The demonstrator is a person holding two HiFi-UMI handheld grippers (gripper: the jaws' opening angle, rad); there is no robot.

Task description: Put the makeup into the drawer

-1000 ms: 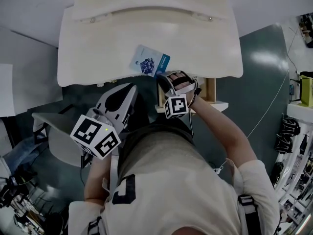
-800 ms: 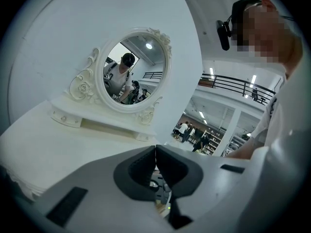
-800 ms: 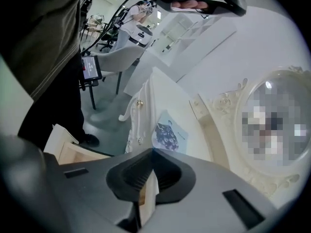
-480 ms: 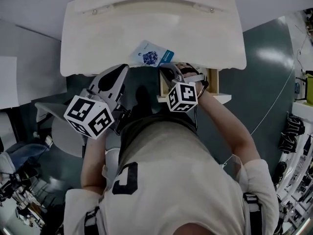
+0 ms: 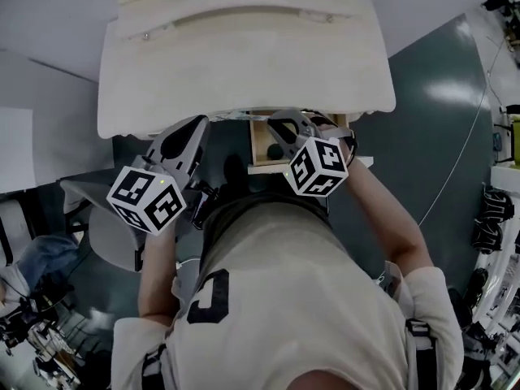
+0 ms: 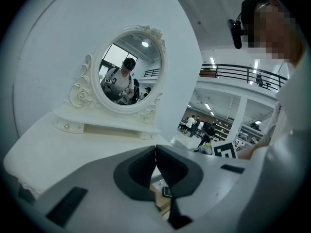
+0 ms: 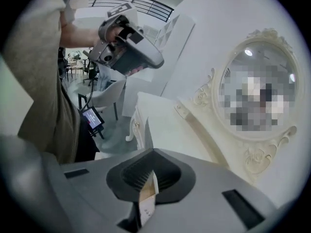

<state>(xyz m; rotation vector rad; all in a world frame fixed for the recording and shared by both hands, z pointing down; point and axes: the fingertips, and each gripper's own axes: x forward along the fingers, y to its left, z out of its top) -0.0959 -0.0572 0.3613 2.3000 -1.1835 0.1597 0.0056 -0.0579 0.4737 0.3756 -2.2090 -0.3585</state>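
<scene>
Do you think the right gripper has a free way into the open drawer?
Probably yes: the right gripper, shut on the packet, hovers by the pulled-out drawer, with nothing seen between them.

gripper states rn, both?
left gripper: shut, empty.
right gripper: shut on a thin packet.

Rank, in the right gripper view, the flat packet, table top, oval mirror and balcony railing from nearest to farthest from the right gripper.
1. flat packet: clamped between the jaws, bottom centre.
2. table top: just beyond, centre.
3. oval mirror: at the table's back, right.
4. balcony railing: far background, upper left.
</scene>
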